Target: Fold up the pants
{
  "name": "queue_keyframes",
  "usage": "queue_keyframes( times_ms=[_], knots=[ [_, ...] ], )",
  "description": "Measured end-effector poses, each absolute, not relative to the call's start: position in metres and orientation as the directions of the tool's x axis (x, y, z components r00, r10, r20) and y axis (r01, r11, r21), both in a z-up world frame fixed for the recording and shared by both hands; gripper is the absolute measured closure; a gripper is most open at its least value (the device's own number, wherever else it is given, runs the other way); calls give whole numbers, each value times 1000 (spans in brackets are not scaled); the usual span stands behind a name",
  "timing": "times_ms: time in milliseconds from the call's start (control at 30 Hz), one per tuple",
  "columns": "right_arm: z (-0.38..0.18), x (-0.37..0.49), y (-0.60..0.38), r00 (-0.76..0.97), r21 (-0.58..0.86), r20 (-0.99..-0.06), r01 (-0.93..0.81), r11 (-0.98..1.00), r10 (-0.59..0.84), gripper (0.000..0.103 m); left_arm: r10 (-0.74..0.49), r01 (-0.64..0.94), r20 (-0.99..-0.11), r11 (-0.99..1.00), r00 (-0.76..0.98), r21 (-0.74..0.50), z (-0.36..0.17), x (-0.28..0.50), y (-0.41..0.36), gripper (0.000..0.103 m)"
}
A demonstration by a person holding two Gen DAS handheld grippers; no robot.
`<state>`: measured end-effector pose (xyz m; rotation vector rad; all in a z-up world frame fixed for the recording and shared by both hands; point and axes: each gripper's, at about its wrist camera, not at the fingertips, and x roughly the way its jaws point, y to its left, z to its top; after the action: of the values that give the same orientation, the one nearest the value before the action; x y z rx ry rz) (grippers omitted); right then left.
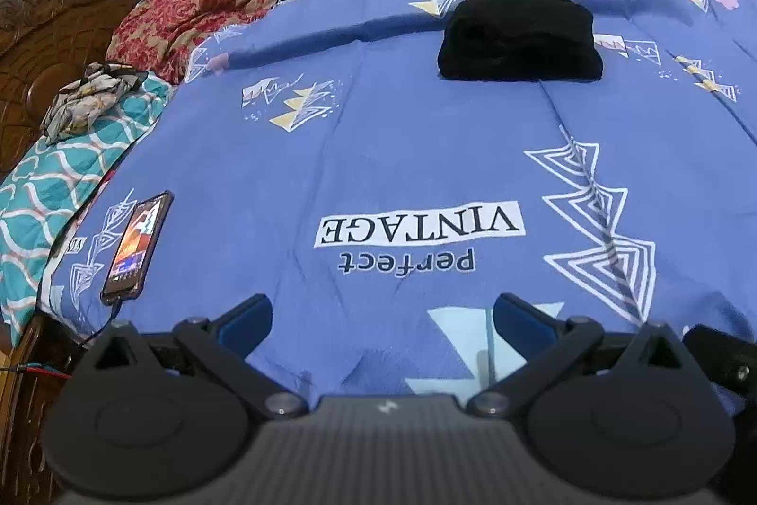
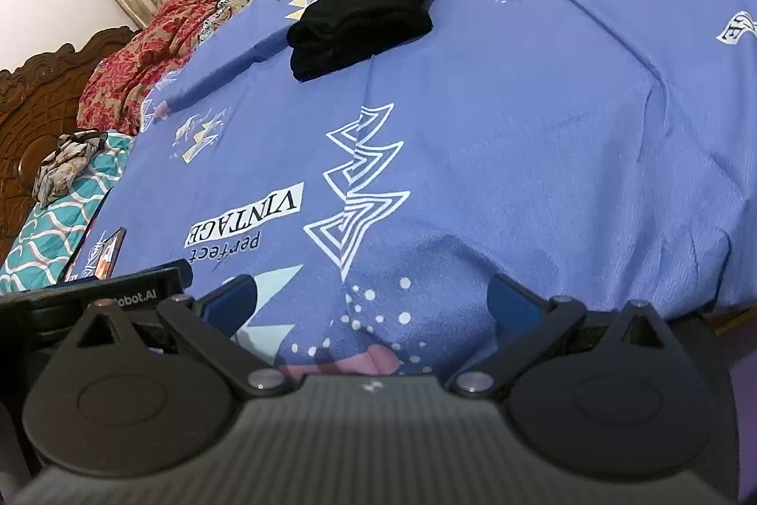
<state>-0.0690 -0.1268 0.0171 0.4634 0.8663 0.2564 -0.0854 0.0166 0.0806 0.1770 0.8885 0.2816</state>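
Phone (image 1: 137, 245) lies at left on the bed (image 1: 378, 136). Left gripper (image 1: 381, 315) spread wide, empty. Pants (image 1: 519, 34) sit mid-bed, well apart, apparently already folded; layers hard to read. Right gripper (image 2: 371, 299) also wide, empty. Risk: a one-sided grab spills the stack.

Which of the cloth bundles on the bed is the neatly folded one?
The black pants, a tidy stacked block on the blue sheet. The patterned cloth near the headboard is crumpled.
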Motion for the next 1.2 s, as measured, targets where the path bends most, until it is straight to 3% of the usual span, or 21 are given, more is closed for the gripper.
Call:
queue_keyframes(
  times_ms=[1200],
  knots=[
    [17,-67,-127,621,480,-675,-40,876,398,0,340,-214,-699,940,629,264,91,-89,25,0]
  ],
)
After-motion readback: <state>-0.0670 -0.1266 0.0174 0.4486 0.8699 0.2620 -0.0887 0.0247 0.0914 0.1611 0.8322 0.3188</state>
